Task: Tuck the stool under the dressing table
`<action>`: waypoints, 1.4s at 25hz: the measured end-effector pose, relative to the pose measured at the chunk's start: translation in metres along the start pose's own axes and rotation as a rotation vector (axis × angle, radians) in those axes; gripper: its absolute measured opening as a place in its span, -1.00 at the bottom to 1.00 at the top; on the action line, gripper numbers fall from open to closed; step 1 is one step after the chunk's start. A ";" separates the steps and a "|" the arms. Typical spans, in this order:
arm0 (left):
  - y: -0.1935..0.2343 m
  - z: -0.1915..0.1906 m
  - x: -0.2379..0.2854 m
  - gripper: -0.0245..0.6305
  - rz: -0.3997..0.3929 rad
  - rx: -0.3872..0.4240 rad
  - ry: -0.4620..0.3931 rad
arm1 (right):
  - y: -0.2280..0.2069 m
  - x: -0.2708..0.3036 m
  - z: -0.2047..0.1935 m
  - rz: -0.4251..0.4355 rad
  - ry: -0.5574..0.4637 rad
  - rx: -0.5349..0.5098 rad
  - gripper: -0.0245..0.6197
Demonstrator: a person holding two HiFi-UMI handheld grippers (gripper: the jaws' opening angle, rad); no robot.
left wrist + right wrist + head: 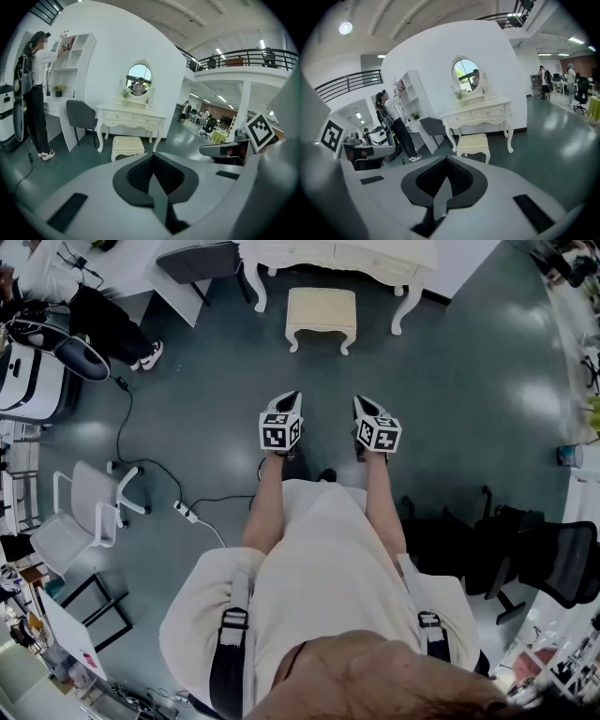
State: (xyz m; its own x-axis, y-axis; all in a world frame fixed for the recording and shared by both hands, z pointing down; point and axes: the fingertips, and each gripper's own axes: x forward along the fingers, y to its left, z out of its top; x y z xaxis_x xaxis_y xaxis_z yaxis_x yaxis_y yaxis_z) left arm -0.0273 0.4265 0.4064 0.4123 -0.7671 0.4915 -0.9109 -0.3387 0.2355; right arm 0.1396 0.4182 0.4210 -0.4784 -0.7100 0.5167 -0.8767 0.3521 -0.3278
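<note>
- Dark, glossy floor (450, 381); far left of the grippers a person (94, 306) stands at white shelves, with a cable (122, 427) trailing nearby.
- The stool (322, 315) stands straight ahead of both grippers, well apart from them, just in front of the dressing table (337, 254) and not yet under it.
- To their right and behind, a black office chair (553, 559).
- Left gripper (289, 399) and right gripper (364, 403) are held side by side on outstretched forearms, aimed at the stool. Each has its jaws pressed together, gripping nothing.
</note>
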 end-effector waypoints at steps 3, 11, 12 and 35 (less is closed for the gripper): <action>-0.002 0.003 0.001 -0.88 0.000 0.024 0.015 | 0.005 0.003 0.005 0.013 -0.006 -0.015 -0.79; -0.012 0.007 0.004 -0.88 -0.027 0.073 0.033 | 0.010 0.007 0.011 0.038 -0.016 -0.026 -0.79; -0.013 0.008 0.004 -0.88 -0.029 0.073 0.032 | 0.011 0.007 0.012 0.044 -0.020 -0.015 -0.79; 0.047 0.079 0.090 -0.88 -0.079 0.131 -0.016 | 0.006 0.099 0.078 0.146 -0.011 0.050 -0.79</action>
State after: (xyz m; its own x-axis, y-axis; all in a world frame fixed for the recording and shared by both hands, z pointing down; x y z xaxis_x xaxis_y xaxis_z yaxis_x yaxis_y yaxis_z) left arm -0.0337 0.2989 0.3958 0.4838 -0.7432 0.4622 -0.8700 -0.4660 0.1612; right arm 0.0913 0.3029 0.4086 -0.5995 -0.6606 0.4519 -0.7942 0.4213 -0.4378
